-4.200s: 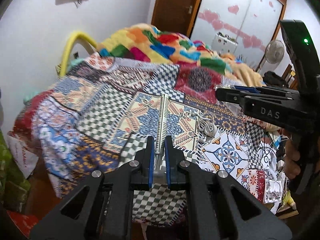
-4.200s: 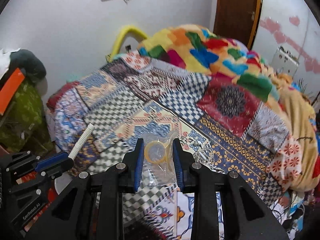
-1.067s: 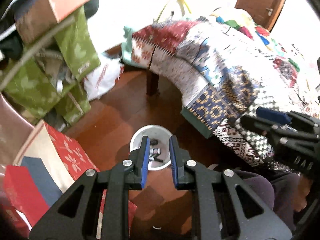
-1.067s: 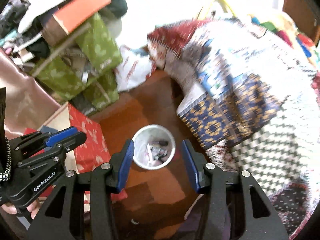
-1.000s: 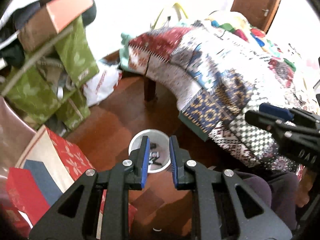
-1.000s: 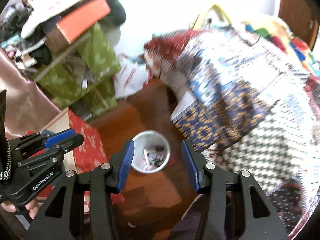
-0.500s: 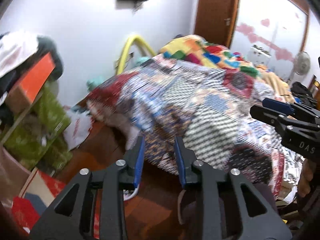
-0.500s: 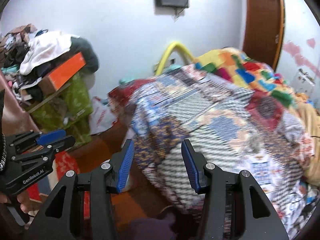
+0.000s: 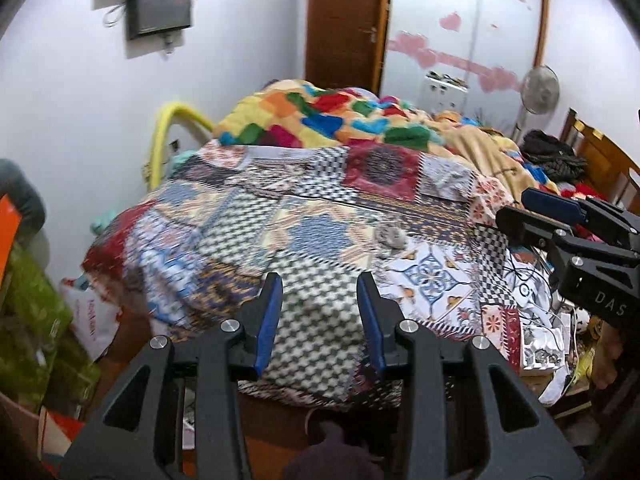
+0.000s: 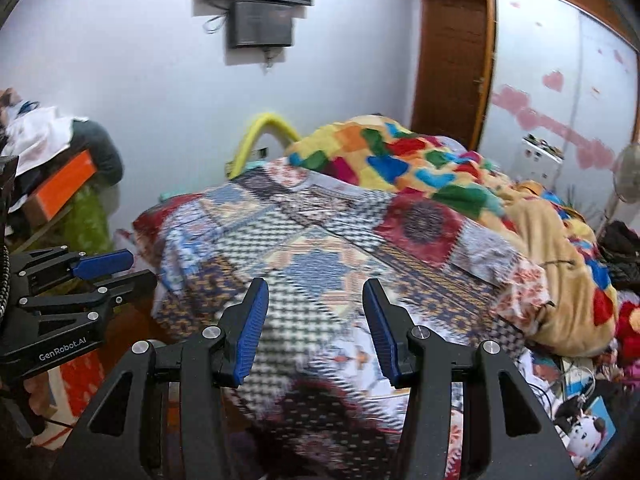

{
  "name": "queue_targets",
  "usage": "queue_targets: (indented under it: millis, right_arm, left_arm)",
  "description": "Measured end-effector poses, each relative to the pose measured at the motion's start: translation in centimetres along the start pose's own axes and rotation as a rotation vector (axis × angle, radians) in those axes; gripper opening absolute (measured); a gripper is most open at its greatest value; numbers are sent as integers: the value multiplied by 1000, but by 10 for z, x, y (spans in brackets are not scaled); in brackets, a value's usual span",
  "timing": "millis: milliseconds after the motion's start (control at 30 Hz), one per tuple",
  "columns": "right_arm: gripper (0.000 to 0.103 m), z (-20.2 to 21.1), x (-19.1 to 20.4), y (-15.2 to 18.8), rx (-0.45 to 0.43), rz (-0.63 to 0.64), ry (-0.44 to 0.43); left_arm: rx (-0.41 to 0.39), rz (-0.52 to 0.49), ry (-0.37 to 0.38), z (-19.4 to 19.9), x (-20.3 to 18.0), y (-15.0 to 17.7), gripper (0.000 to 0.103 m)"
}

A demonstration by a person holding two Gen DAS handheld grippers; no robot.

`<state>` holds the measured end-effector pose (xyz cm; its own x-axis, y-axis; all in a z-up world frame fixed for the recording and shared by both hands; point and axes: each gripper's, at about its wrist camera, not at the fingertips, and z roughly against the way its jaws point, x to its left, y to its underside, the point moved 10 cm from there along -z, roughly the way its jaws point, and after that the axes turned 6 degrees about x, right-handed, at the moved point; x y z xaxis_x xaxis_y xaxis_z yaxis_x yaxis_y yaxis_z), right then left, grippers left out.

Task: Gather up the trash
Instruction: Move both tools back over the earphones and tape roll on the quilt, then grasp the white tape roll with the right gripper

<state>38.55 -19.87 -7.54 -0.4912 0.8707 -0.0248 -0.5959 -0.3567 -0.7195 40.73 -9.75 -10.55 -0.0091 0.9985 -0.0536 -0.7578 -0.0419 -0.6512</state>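
My left gripper (image 9: 318,288) is open and empty, held above the near edge of the bed (image 9: 320,216). My right gripper (image 10: 316,292) is open and empty too, over the same patchwork bedspread (image 10: 320,248). A small grey crumpled lump (image 9: 390,237) lies on the bedspread ahead of the left gripper, slightly right. The right gripper also shows at the right of the left wrist view (image 9: 560,216), and the left gripper at the left of the right wrist view (image 10: 104,268). The bin is out of view.
A colourful blanket (image 9: 340,120) is heaped at the bed's far end. Green bags and boxes (image 10: 80,208) stand left of the bed. Cables and small items (image 9: 540,320) clutter the right. A fan (image 9: 540,90) and wardrobe stand behind.
Both grippers have swung up from the white bin on the floor to face the bed. The left gripper's jaws have opened wider. Neither carries the trash held earlier.
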Motion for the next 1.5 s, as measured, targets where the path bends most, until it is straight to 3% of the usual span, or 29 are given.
queue_targets:
  millis: [300,567,800,1033,1200,1500]
  right_arm:
    - [45,-41,-97,14,72,-130,91]
    - [45,-115,-147,36,195,-240,83]
    - [45,-186,-157,51,291,-317,13]
    - [45,-241,-159,61,365,-363,-32]
    - [45,-257,-152,65,387,-394,-92]
    - [45,-269,-135,60,391,-355,-104]
  left_arm:
    - [83,-55,73,-80,-49,-21,38]
    - [155,-60,97,-152,-57,-21,38]
    - [212,-69,78,-206,-44,-14,38]
    - [238,-38,85,-232,-29,-6,38]
    - [243,-14,90,-239,-21,-4,38]
    - [260,-2,84,-248,-15,4,38]
